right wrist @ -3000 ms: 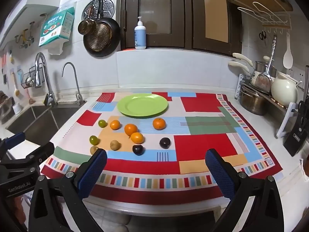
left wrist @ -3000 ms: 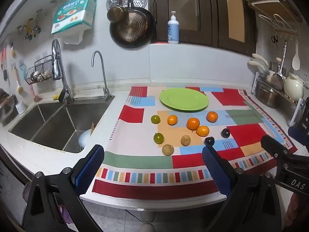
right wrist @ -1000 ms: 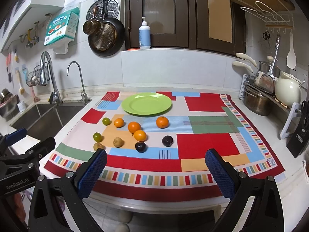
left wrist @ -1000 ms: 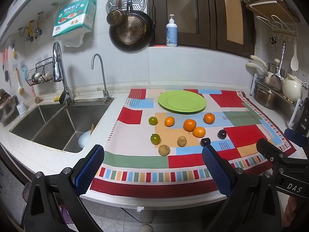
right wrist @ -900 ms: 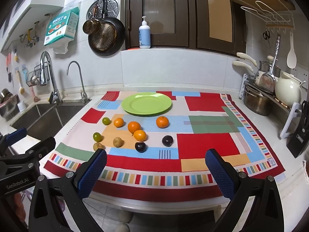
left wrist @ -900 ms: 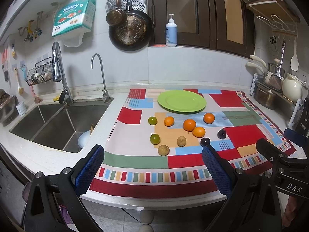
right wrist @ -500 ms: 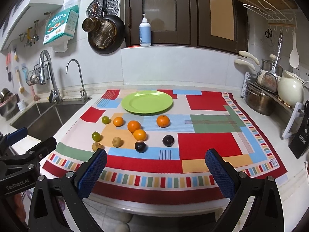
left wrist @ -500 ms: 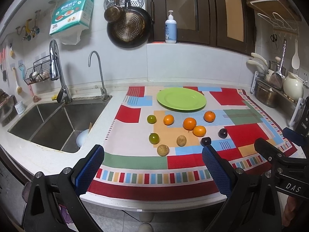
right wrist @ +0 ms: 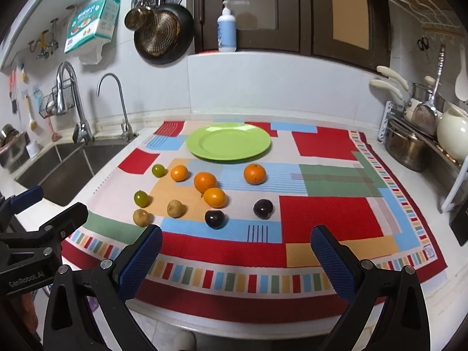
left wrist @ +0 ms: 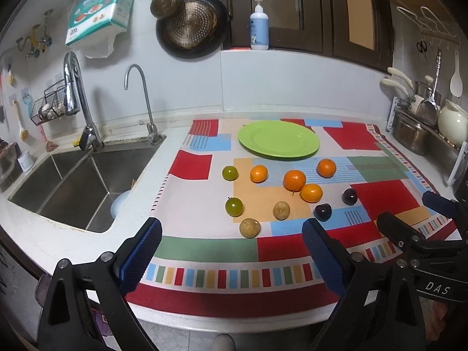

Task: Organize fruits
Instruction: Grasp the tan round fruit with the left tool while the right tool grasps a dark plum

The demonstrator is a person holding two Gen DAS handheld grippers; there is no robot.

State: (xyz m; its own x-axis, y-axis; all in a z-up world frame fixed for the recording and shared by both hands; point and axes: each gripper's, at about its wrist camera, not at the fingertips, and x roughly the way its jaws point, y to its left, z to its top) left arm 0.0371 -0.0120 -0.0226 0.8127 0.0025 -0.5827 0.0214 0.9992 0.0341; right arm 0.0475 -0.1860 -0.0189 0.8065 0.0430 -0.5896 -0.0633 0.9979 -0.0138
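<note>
The fruits [right wrist: 204, 193] lie scattered on the patchwork cloth [right wrist: 327, 213] in front of the empty green plate [right wrist: 228, 143]. Your left claw [left wrist: 231, 248] hangs above the cloth's near edge, spread wide, jaws closing on nothing. Your right claw [right wrist: 237, 251] is spread and empty.

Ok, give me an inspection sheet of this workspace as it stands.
Surface: patchwork cloth over a white counter.
Job's things: green plate, bare; four oranges, two green fruits, two brown fruits, two dark plums, all loose on the cloth.
Clutter: nothing seen.
Grippers: left gripper closing slightly, nothing between; right gripper open, holding nothing.
Cables: nothing seen.
Surroundings: sink left, hanging pans, soap bottle, dish rack right.
</note>
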